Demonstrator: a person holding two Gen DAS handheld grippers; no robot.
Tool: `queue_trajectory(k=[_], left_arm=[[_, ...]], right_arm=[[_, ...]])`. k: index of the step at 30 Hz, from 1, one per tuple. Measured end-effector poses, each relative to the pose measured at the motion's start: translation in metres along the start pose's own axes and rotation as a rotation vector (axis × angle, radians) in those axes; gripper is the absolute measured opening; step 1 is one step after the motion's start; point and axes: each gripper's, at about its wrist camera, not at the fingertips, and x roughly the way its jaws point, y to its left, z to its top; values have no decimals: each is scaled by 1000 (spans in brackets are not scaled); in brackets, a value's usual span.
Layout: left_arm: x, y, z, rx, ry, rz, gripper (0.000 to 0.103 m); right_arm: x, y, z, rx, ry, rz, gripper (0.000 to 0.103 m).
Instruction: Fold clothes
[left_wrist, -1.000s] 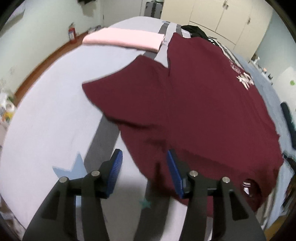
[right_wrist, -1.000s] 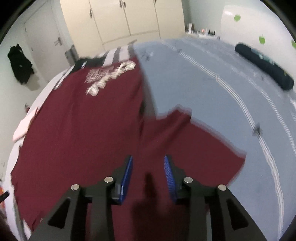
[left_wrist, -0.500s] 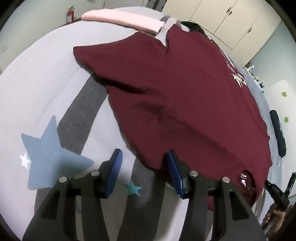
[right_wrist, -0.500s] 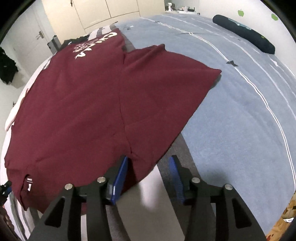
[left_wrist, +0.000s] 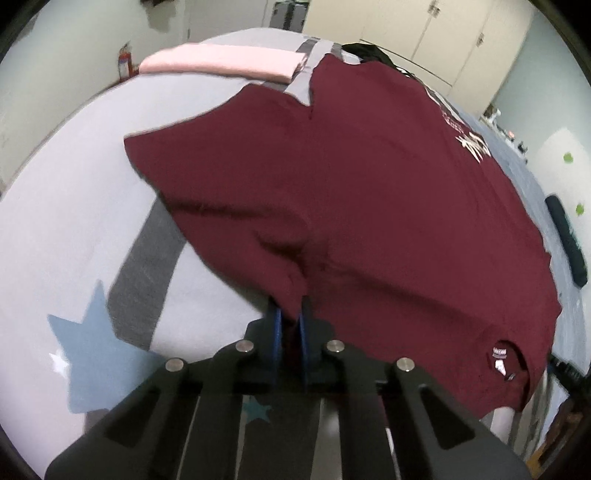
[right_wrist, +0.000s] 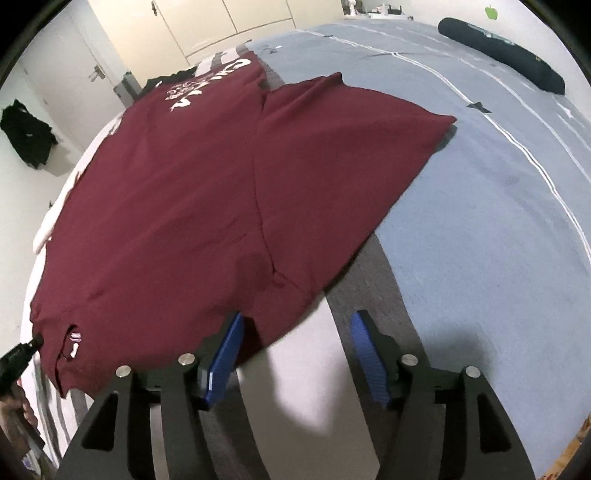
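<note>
Maroon t-shirt (left_wrist: 388, 206), left gripper (left_wrist: 291, 317) pinching shoulder

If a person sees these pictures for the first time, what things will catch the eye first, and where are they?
First comes the large maroon T-shirt spread flat over the grey bedcover, white lettering at its far end. Next, the left claw at the bottom of its view, closing on the shirt's near edge, while the right claw is opening by the shirt's other shoulder, pressing nothing. A folded pink garment lies at the bed's far end.
</note>
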Motion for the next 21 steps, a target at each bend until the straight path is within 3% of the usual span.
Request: queue_trajectory(k=[8,9,10,12,15,21], left_arm=[[-23,-1,4,47,-25,48,6],[-22,-1,4,50,-21,54,6],[-21,-1,3,54,-16,60,6],[-24,-2,1,58,-19,62,6],[-32,-3,-2,57,-27,70,6],[-47,-2,0,55,-35,69,6]], right_arm=[[11,12,15,-13,-3,81,55],[13,12,17,-17,-3,72,47],[15,9,20,-13,-2,57,30],[16,1,24,17,4,64,15],[11,4,25,-18,0,50,6],[-6,7,27,-60,-18,12,5]])
